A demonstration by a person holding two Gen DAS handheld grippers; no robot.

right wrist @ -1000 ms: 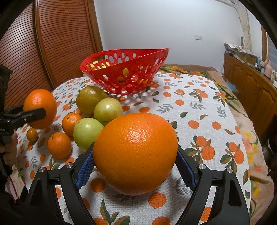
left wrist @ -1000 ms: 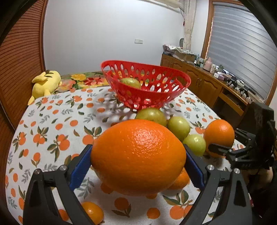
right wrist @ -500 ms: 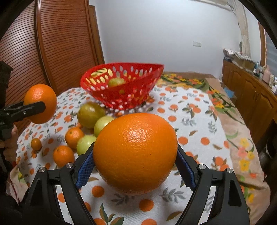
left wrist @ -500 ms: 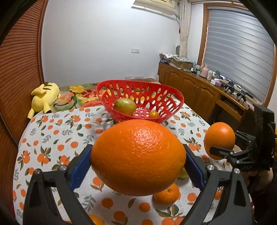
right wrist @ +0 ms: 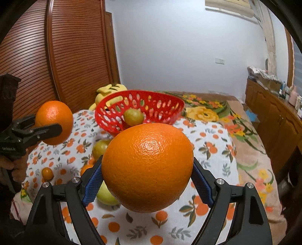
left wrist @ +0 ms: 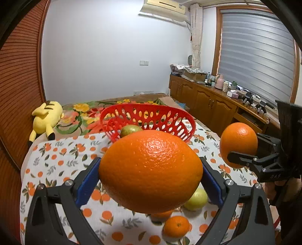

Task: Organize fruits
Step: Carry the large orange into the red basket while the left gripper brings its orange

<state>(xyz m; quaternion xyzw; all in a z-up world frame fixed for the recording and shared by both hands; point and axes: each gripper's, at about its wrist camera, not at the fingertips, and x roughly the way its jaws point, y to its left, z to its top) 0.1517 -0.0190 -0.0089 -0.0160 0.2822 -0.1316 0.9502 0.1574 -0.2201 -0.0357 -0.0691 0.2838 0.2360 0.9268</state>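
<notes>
left gripper (left wrist: 151, 169): clamped on large orange (left wrist: 151, 175) | right gripper (right wrist: 148, 172): clamped on second orange (right wrist: 148, 169) | both held clear above the table, likely bound for red basket (left wrist: 151, 120)

White wall (left wrist: 105, 56), air conditioner (left wrist: 164, 7) mounted high. Slatted wooden doors (right wrist: 71, 52) at one side. Window blind (left wrist: 256, 50) lowered, wooden-framed. Low wooden cabinets (left wrist: 205, 105) below, top cluttered. Floral bedspread (right wrist: 213, 113) behind table; yellow plush toy (left wrist: 46, 117) on it.
</notes>
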